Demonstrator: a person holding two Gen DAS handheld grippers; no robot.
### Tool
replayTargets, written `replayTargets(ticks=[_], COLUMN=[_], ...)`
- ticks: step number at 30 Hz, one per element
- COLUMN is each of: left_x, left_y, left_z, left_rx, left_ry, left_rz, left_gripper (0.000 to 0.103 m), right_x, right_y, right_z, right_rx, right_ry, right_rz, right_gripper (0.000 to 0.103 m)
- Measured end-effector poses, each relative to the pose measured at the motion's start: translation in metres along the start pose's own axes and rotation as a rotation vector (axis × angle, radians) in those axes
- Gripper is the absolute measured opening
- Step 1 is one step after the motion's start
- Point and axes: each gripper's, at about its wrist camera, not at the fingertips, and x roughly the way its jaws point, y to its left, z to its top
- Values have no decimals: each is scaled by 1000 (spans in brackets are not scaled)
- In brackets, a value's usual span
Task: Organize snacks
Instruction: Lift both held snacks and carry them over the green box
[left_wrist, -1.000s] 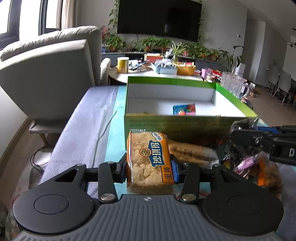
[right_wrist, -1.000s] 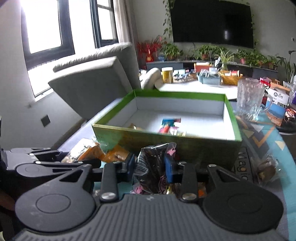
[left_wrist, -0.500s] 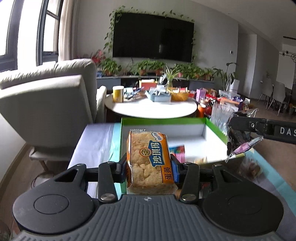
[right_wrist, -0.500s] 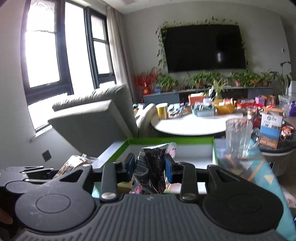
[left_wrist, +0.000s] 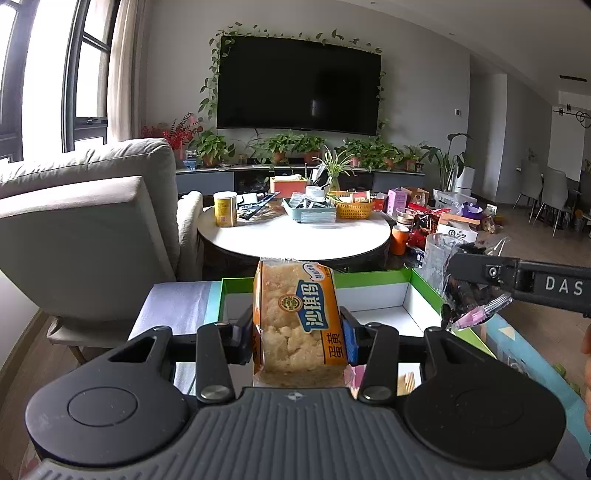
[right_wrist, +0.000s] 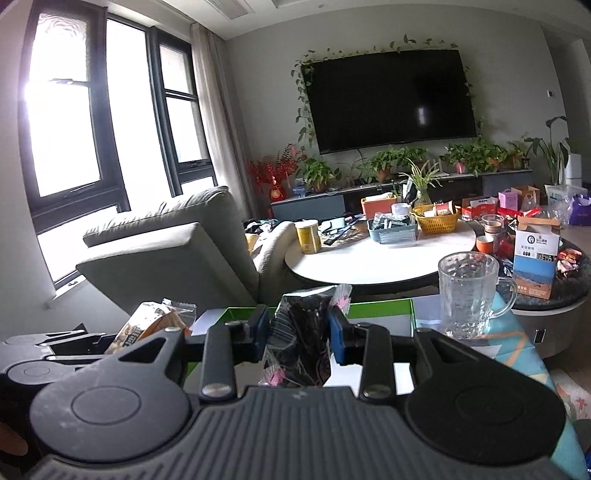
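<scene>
My left gripper (left_wrist: 297, 334) is shut on an orange-and-clear puffed rice cake packet (left_wrist: 295, 317), held upright above the near side of the open green box (left_wrist: 373, 278). My right gripper (right_wrist: 299, 336) is shut on a dark crinkly snack bag (right_wrist: 303, 343) with pink print, also raised over the green box (right_wrist: 380, 306). In the left wrist view the right gripper (left_wrist: 476, 291) and its dark bag (left_wrist: 465, 295) hang over the box's right wall. In the right wrist view the rice cake packet (right_wrist: 147, 325) shows at the left. The box floor is mostly hidden.
A glass mug (right_wrist: 467, 291) stands just right of the box. A grey armchair (left_wrist: 92, 221) is on the left. Behind the box is a round white table (left_wrist: 295, 236) with a yellow can (left_wrist: 225, 208), baskets and boxes. A patterned teal cloth (left_wrist: 517, 354) covers the near surface.
Both grippers have risen with their packets, from table level in front of the box to above its rim. The box has dropped low in both views.
</scene>
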Motion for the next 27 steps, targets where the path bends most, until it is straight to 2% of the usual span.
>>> replayTargets(ticks=[18, 27], left_x=[61, 71], left_y=[-4, -4], left_z=[-2, -5], left_rx=[3, 5], left_ry=[103, 145], left_rz=[3, 30], left_gripper=[42, 43], right_x=[43, 51], right_y=[-21, -23], right_z=[-11, -16], right_rx=[62, 77], right_ry=[104, 143], right_rz=[-25, -32], right_gripper=[37, 39])
